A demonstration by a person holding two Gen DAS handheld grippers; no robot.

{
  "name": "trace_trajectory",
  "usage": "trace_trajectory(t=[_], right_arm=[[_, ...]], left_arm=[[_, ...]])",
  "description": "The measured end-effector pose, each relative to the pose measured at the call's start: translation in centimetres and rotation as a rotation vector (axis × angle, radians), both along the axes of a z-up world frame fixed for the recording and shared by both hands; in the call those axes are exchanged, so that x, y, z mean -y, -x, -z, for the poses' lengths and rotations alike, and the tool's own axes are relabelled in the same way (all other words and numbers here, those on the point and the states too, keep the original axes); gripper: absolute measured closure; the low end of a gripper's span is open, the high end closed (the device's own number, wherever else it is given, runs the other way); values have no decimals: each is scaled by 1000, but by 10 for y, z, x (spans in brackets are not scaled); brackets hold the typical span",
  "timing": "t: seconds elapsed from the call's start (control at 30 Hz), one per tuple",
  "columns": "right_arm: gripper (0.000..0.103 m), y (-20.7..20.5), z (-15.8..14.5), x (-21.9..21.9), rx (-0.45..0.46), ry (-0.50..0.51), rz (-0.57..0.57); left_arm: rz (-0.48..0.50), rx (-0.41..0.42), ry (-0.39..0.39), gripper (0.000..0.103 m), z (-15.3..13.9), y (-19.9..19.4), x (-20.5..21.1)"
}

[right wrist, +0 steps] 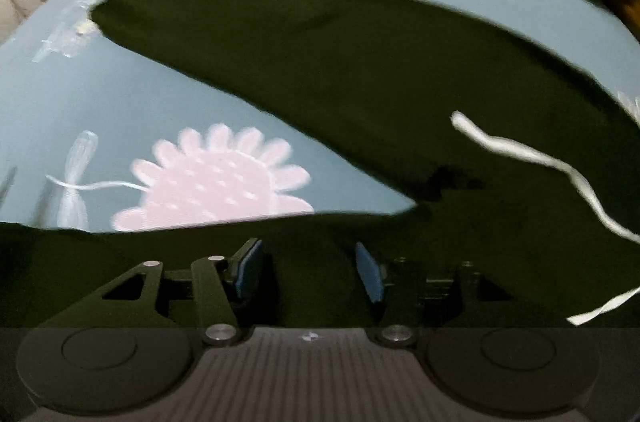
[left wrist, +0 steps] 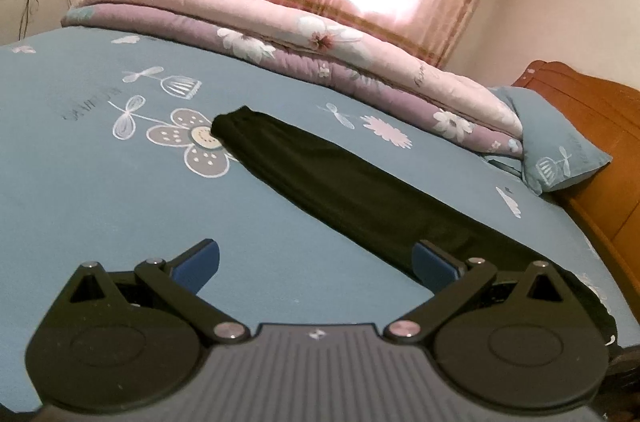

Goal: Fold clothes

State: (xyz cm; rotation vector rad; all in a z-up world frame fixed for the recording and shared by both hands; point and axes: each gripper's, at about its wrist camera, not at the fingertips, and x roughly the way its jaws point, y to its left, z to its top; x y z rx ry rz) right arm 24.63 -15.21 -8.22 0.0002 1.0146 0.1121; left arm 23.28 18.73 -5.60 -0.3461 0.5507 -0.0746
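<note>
Black trousers (left wrist: 340, 182) lie on the bed (left wrist: 100, 182), running toward 11 o'clock. Left tool (left wrist: 316, 264) gapes empty; right tool (right wrist: 310, 272) stands apart over the cloth.

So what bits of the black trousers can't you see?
- Trousers, left wrist view: the near end is hidden behind the left gripper.
- Trousers, right wrist view: cut off at the right edge; the picture is blurred.
- Drawstring: runs off the right edge, so its end is unseen.
</note>
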Motion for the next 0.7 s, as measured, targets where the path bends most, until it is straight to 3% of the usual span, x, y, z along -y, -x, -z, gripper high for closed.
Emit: trace_trajectory(t=[0.2,0.4,0.53,0.7], right_arm=[[41,43,-69,29,171,30,75],[34,100,-98,62,235,65,144],[34,125,-87,69,223,35,137],[34,132,-35,58,163,-134,58]], left_arm=[[3,-14,-13,1,-4,0,4],[65,7,-69,1,-18,8,38],[132,34,-69,1,-32,19,61],[212,63,0,1,-47,37,74]])
